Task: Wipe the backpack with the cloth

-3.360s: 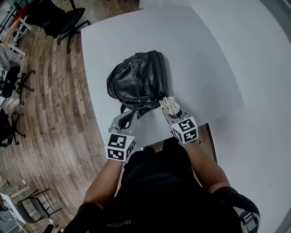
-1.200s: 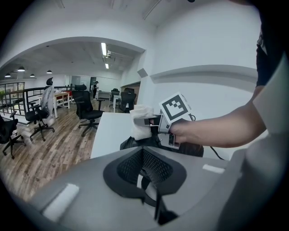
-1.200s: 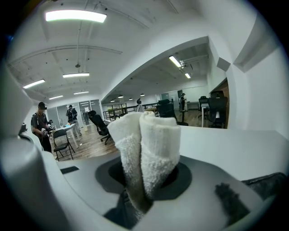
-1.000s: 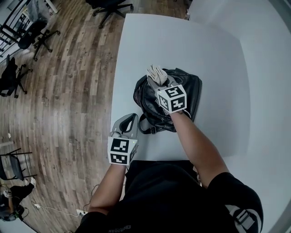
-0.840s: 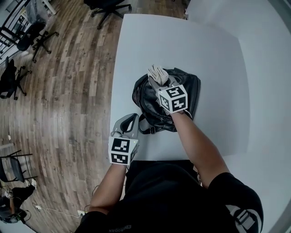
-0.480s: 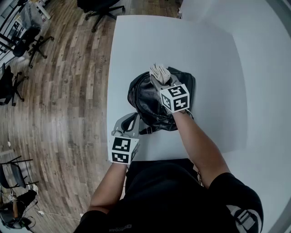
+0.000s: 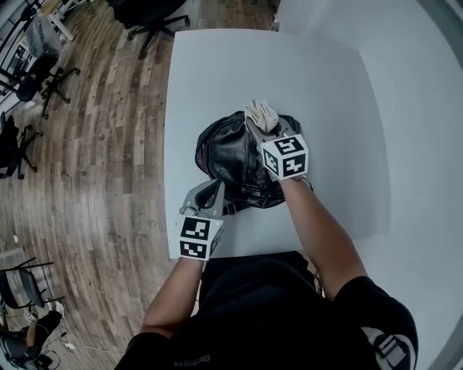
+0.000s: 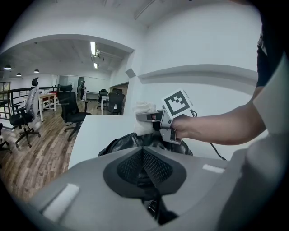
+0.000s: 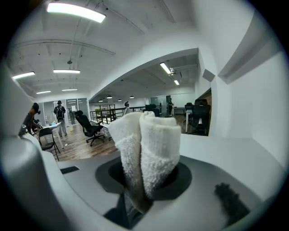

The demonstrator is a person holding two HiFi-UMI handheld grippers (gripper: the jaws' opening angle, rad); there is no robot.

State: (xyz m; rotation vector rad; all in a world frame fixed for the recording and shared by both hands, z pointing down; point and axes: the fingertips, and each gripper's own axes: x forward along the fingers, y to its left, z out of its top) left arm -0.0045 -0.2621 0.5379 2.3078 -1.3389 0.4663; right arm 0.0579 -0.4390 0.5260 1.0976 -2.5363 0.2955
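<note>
A black leather backpack (image 7: 231, 159) lies on the white table (image 7: 289, 65), near its left edge. My right gripper (image 7: 262, 128) is shut on a rolled white cloth (image 7: 261, 115), which rests on the backpack's far top edge. In the right gripper view the cloth (image 9: 145, 144) stands up between the jaws of that gripper (image 9: 144, 178). My left gripper (image 7: 207, 194) sits at the backpack's near left side, jaws together with a black strap (image 8: 156, 210) between them. The left gripper view shows the backpack (image 8: 121, 142) and the right gripper (image 8: 146, 118) with the cloth (image 8: 144, 108) beyond.
The table's left edge (image 7: 168, 173) drops to a wooden floor (image 7: 94, 144) with office chairs (image 7: 148, 13). A white wall (image 7: 419, 108) runs along the right. The person's body (image 7: 253, 311) is at the table's near edge.
The right gripper has carried the cloth rightwards along the backpack's far top. The left gripper has closed in on the backpack's near side. Earlier the cloth was at the backpack's near right corner.
</note>
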